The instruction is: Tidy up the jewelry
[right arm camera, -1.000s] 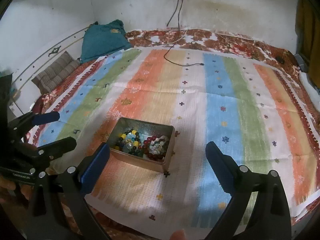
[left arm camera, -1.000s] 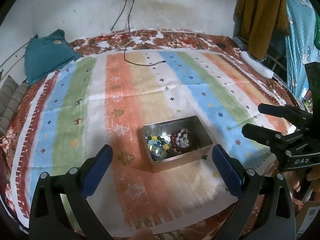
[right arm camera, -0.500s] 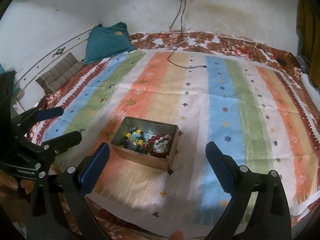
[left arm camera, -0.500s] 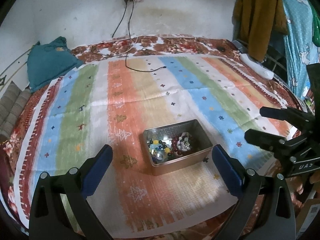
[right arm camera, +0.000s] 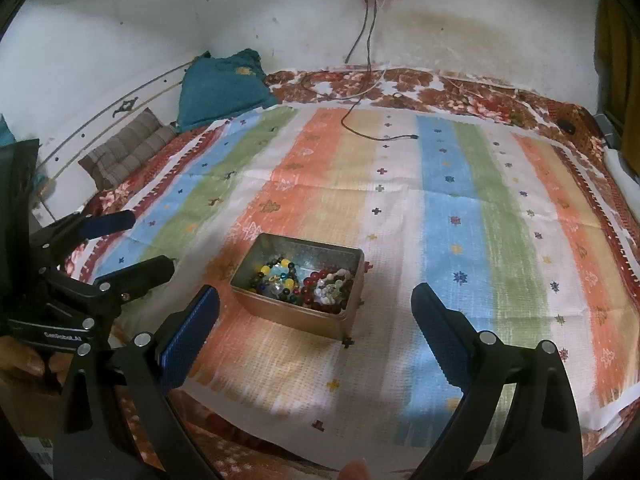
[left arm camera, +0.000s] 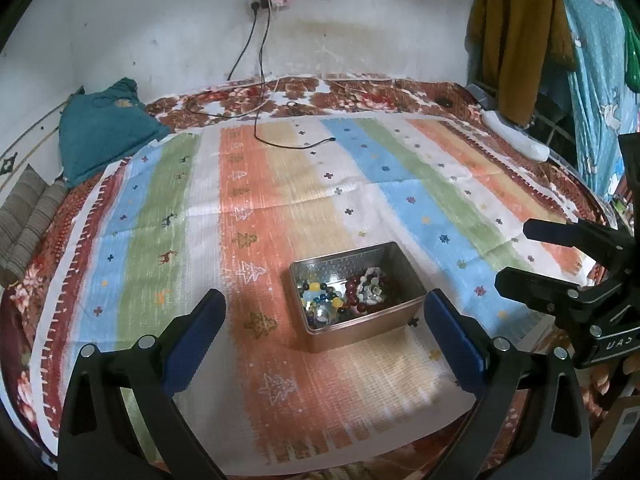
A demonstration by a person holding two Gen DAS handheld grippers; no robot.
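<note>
A rectangular metal tin sits on the striped cloth near its front edge. Inside lie tangled bead bracelets in red, yellow, blue and white. My left gripper hangs open above the cloth, short of the tin, with nothing between its blue pads. It also shows in the right wrist view as the left gripper at the left edge. My right gripper is open too, its fingers wide on either side of the tin from above and behind. The right gripper appears at the right of the left wrist view.
A striped cloth covers a floral mattress against a white wall. A black cable trails onto the cloth's far part. A teal cushion and a grey striped one lie far left. Clothes hang at the right.
Both grippers have drawn back and risen a little from the tin, which now looks farther off and smaller. The tin and beads have not moved. Both stay open.
</note>
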